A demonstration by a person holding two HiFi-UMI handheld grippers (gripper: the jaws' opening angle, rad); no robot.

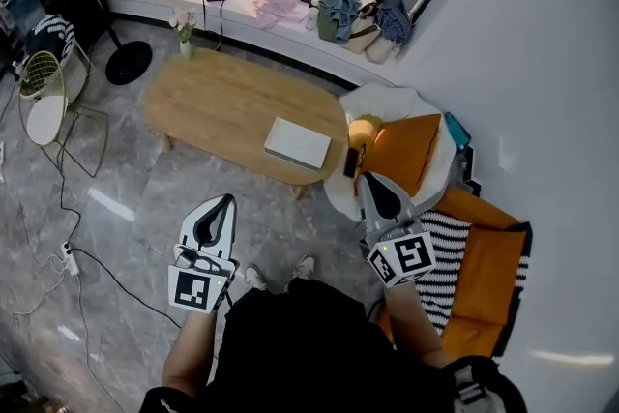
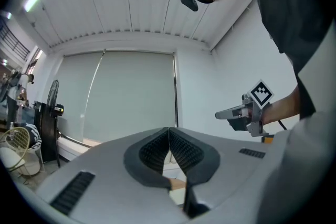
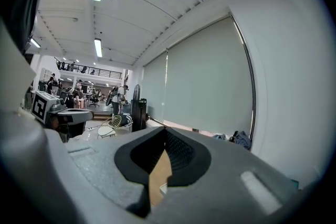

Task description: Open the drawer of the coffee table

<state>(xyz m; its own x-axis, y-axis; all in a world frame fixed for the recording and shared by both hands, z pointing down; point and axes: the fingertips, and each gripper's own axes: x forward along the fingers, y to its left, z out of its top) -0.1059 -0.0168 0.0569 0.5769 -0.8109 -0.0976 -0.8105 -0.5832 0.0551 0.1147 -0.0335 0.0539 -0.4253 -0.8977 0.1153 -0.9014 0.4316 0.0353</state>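
The oval wooden coffee table (image 1: 222, 102) stands ahead of me in the head view, with a white flat box (image 1: 297, 142) on its near right end. No drawer front shows from here. My left gripper (image 1: 227, 201) hangs over the floor short of the table's near edge, jaws shut and empty. My right gripper (image 1: 368, 179) is held by the table's right end, also shut on nothing. In the left gripper view the jaws (image 2: 168, 132) meet, and the right gripper (image 2: 233, 113) shows at the right. In the right gripper view the jaws (image 3: 165, 132) are closed.
A white round seat with an orange cushion (image 1: 401, 150) sits right of the table, and an orange and striped armchair (image 1: 484, 271) is nearer me. A wire chair (image 1: 44, 92) and a fan base (image 1: 128, 63) stand left. A cable (image 1: 68, 256) crosses the floor. A flower vase (image 1: 184, 29) stands on the table's far end.
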